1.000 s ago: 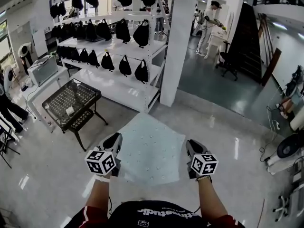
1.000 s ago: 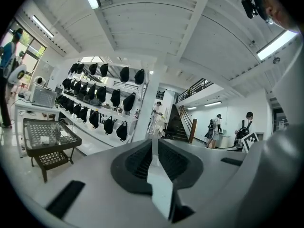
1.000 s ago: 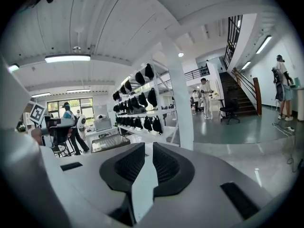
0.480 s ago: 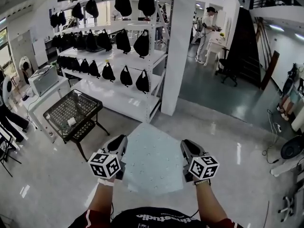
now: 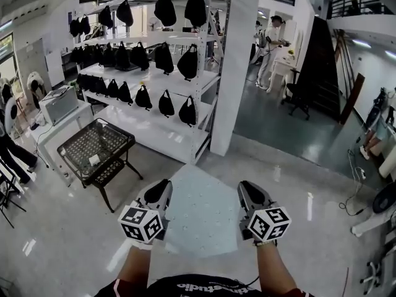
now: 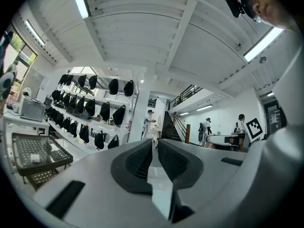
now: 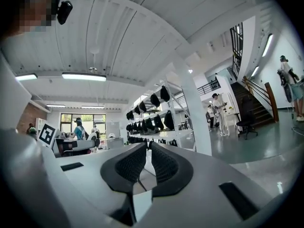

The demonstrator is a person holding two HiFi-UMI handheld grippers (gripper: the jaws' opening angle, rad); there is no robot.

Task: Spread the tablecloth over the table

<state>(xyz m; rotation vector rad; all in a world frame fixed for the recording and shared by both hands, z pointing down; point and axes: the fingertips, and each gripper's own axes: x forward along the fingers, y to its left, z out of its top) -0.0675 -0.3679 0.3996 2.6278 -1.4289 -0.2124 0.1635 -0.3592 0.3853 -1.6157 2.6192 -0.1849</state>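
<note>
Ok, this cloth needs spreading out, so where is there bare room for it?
The black mesh table left of the tablecloth is bare but for one small white item. The floor between it and the pillar is open. The shelving behind is crowded with black bags.

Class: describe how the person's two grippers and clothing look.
Both the left gripper and right gripper have pale grey bodies, black ribbed jaw pads and a white cube with black square markers. The person wears a dark top with red-edged sleeves.

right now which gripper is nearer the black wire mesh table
Left. The left gripper is right of the black wire mesh table; the right gripper is farther right, across the pale tablecloth both hold.
</note>
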